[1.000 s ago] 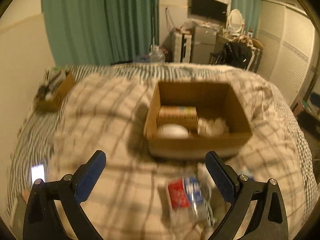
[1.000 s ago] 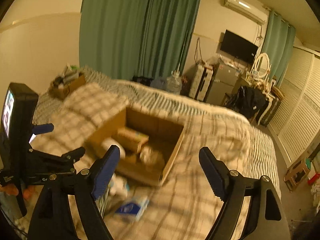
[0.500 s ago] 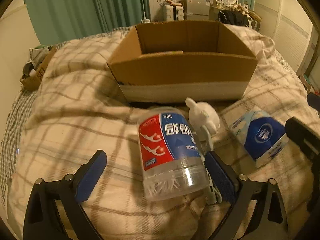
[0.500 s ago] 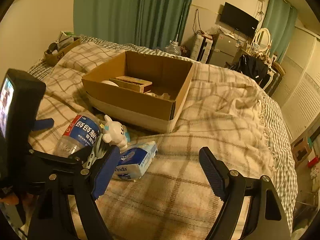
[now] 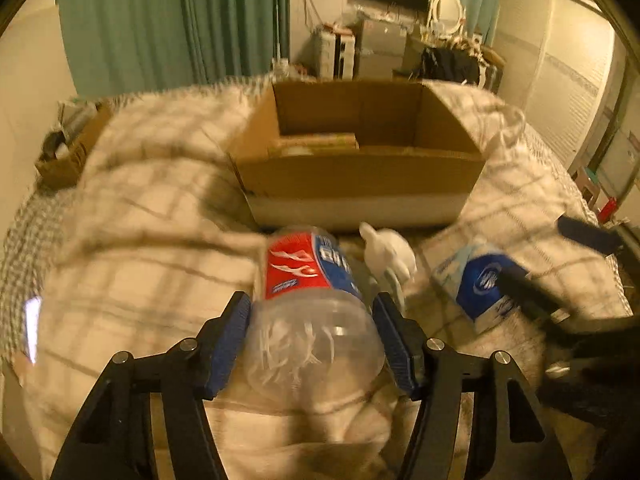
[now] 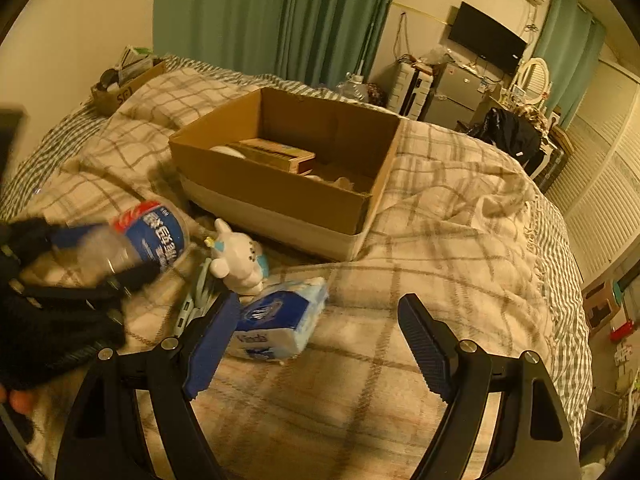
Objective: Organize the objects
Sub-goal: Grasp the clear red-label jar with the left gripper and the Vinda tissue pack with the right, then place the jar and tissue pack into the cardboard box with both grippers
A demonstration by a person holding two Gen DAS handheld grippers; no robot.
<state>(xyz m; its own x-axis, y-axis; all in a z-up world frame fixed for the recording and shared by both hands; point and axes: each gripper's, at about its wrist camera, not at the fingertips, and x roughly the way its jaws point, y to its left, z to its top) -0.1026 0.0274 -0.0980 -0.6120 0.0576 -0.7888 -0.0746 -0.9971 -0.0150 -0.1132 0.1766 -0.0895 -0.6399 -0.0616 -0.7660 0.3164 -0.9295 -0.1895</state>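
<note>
One plastic bottle (image 5: 312, 300), red-and-blue label, lies on the plaid blanket (image 5: 140, 208) in front of the cardboard box (image 5: 356, 176), clamped at its clear end by the left gripper (image 5: 314, 344). Beside it: white figurine (image 5: 388, 252), then tissue pack (image 6: 280, 320). Right gripper (image 6: 316, 344) spread wide, holding nothing, left finger touching the tissue pack.
</note>
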